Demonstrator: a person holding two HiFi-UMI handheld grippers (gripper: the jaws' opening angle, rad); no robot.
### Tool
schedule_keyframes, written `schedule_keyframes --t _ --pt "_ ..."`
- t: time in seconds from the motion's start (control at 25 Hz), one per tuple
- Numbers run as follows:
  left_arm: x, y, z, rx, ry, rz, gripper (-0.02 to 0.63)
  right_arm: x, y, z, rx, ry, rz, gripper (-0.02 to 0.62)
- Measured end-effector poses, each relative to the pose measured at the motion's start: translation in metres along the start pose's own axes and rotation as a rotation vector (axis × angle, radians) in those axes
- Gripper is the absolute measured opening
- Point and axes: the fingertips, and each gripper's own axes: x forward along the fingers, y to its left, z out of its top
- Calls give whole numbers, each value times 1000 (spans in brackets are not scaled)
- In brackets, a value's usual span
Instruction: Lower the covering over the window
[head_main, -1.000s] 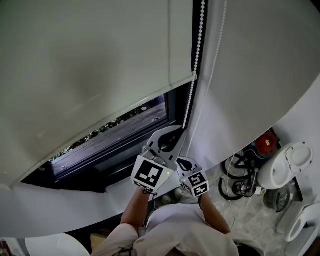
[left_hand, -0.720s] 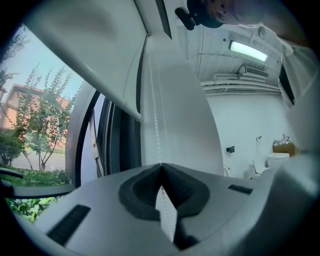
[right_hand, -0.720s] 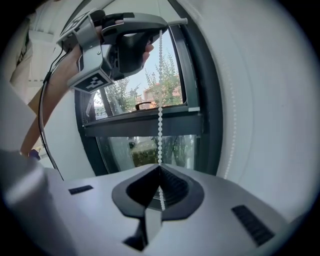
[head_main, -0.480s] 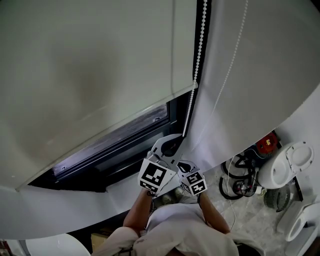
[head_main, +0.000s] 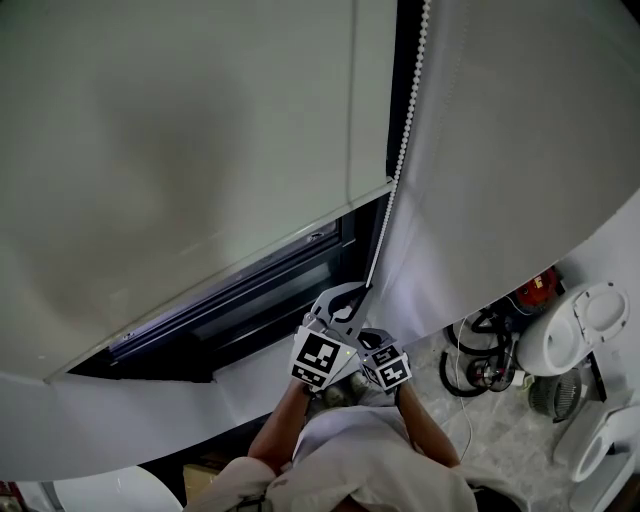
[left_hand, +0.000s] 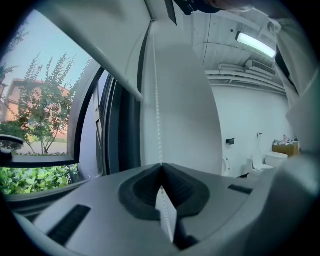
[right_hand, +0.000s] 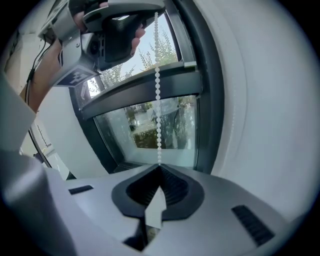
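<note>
Blind: The pale roller blind (head_main: 200, 150) fills most of the head view. Its hem slants from the lower left up to the right and covers most of the window.
Window: A dark-framed window (head_main: 260, 300) shows only as a narrow bare strip under the hem.
Wall: A white wall (head_main: 500, 150) stands just right of the frame.
Floor clutter: Rounded white appliances (head_main: 570, 335), coiled dark cables (head_main: 480, 350) and a red item (head_main: 535, 285) lie at the lower right, well apart from my tongs. None of them blocks the chain.
Bead chain: A white bead chain (head_main: 405, 130) hangs along the dark frame, between blind and wall, down into my tongs.
Left tongs: My left tongs (left_hand: 161, 166) are the upper pair, pressed together on the chain.
Right tongs: My right tongs (right_hand: 160, 166) sit just below and pinch the same chain lower down. In the head view the left pair partly hides them.
Left gripper view only: It shows trees (left_hand: 45, 105), a reddish building and green shrubs outside, and a ceiling strip light (left_hand: 255, 44).
Right gripper view only: It shows my hand (right_hand: 136, 39) around the left tongs above, and the lower glass pane.
</note>
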Motion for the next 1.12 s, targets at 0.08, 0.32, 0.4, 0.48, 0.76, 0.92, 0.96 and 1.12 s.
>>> schedule_keyframes --t 0.08,0.32,0.4,0.48,0.76,0.92,0.96,1.12 --pt "1 -1 -11 -2 12 6 14 4 -1 -8 5 19 5 -5" --pt "3 -3 -37 -7 51 20 14 18 -5 -32 7 54 13 -3" --pt "3 -4 -45 -9 63 22 14 22 -6 -39 14 69 18 -3" --pt "3 -5 -52 -9 75 24 14 24 -7 -46 11 91 19 -3" --pt "0 -7 -73 -16 112 33 14 27 -8 -66 -16 111 4 -2" --pt "-2 -10 -71 -12 114 31 14 17 -5 -55 -32 66 -6 46" --pt "-3 -11 -71 -11 113 30 14 12 -3 -49 -32 55 -9 76" --pt "-4 -13 -72 -14 107 29 14 -16 -2 -19 -32 -17 -37 89"
